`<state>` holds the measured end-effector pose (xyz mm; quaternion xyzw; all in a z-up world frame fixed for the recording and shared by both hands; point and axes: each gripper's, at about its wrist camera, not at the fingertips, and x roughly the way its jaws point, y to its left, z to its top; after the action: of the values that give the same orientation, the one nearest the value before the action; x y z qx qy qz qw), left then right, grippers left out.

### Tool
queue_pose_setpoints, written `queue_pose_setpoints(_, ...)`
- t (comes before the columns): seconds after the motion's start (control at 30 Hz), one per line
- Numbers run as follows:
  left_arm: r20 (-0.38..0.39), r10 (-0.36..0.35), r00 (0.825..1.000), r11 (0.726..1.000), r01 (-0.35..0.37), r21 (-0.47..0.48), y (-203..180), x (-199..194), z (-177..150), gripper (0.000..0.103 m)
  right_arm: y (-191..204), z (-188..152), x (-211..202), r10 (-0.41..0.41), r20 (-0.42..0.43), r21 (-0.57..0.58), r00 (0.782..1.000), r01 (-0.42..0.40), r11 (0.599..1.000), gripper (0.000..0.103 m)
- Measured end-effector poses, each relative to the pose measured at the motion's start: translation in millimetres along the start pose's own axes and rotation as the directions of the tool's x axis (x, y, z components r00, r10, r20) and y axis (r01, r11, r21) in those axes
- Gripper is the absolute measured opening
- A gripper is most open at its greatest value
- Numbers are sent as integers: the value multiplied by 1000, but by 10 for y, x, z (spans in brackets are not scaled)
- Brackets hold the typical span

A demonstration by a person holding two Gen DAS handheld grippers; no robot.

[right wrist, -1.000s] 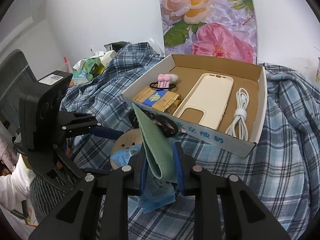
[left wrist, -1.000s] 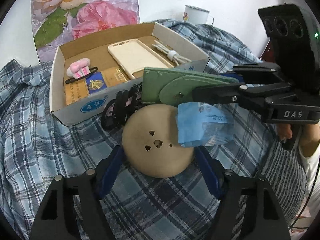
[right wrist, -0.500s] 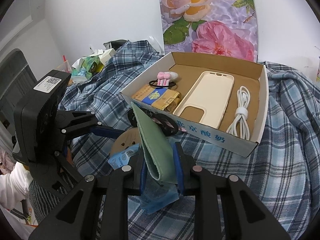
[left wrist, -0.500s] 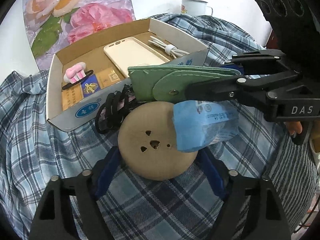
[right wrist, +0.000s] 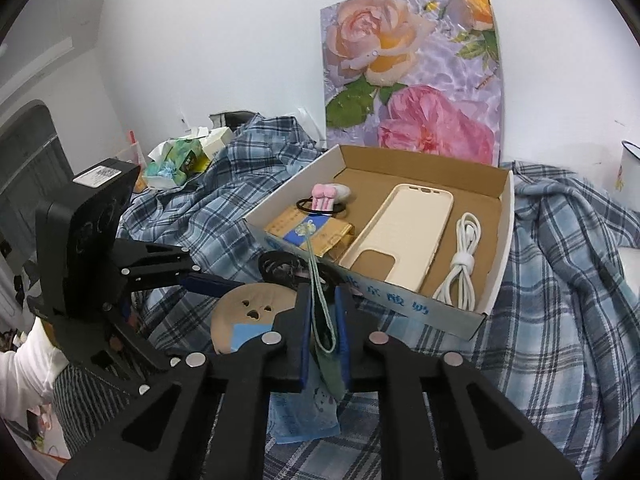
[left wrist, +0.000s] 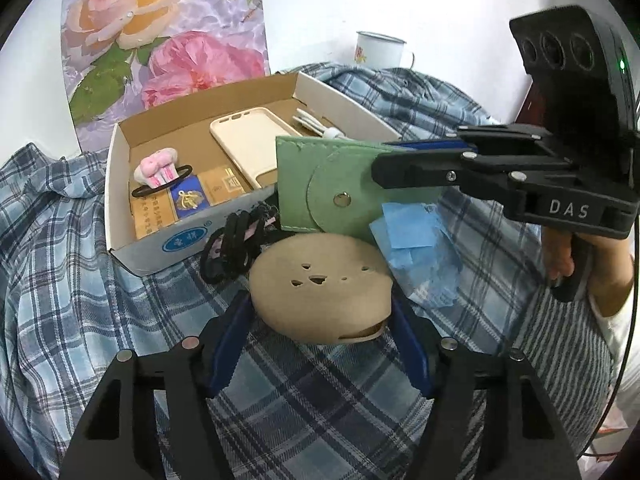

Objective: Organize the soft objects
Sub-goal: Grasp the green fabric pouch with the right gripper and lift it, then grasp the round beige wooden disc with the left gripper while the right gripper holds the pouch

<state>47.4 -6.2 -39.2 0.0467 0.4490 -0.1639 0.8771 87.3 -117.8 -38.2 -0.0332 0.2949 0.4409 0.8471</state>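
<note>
Clamping a flat green felt pouch (right wrist: pixel 322 312) edge-on, the right hand-held gripper (right wrist: pixel 322 334) hides most of it; a crumpled blue plastic packet (right wrist: pixel 304 412) beneath is partly covered. Left hand-held gripper (left wrist: pixel 320 320), fingers wide, straddles a round tan cushion (left wrist: pixel 320 286); contact unclear. Cardboard box (left wrist: pixel 120 184) ahead.

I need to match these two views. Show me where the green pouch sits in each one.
Left wrist view: the green pouch is at centre, held flat-side-on by the right gripper, above the tan round pad.
Right wrist view: the pouch shows edge-on, low at centre, between the gripper's fingers.
Shared landmark: the cardboard box behind it.
</note>
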Motion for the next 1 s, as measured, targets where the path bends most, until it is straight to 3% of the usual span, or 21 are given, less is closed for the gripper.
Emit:
queue_pose_setpoints(0.13, 23, -13, 1000, 1000, 14, -16, 25, -42, 10, 68, 46, 3, 1, -9, 5, -20, 1000, 9, 1000, 9)
queue_pose_setpoints(0.33, 64, -27, 998, 999, 29, -39, 66, -123, 12, 64, 15, 35, -174, 1, 91, -5, 996, -1, 1000, 8)
queue_pose_setpoints(0.37, 69, -28, 997, 999, 31, -43, 74, -132, 13, 59, 2, 39, -191, 4, 96, -2, 995, -4, 1000, 8)
queue_pose_setpoints(0.4, 72, -31, 997, 998, 34, -47, 84, -142, 12, 32, -7, 38, -198, 5, 97, 3, 995, -5, 1000, 8)
queue_pose_setpoints(0.53, 103, -77, 992, 995, 83, -53, 103, -210, 22, 29, -18, 30, -120, -5, 56, 10, 998, 4, 1000, 8)
queue_pose_setpoints(0.67, 89, -77, 993, 995, 81, -49, 90, -179, 31, 29, -46, -4, -8, -21, -12, 17, 1000, 21, 1000, 8)
queue_pose_setpoints(0.77, 73, -75, 994, 995, 79, -52, 92, -144, 28, 38, -17, -31, 100, -14, -63, 1, 998, 14, 1000, 8)
queue_pose_setpoints(0.8, 70, -74, 995, 996, 78, -54, 92, -138, 26, 52, -12, -44, 134, -6, -81, -2, 997, 5, 1000, 8)
queue_pose_setpoints(0.87, 61, -66, 996, 996, 70, -61, 98, -113, 32, 66, -12, -74, 222, -8, -126, -2, 992, 7, 1000, 8)
queue_pose_setpoints(0.93, 44, -48, 998, 995, 51, -81, 130, -80, 29, 67, -10, -92, 260, -8, -144, -4, 990, 8, 1000, 8)
queue_pose_setpoints(1.0, 35, -76, 996, 991, 80, -109, 188, -61, 16, 75, -15, -96, 254, -3, -144, 1, 990, 4, 1000, 8)
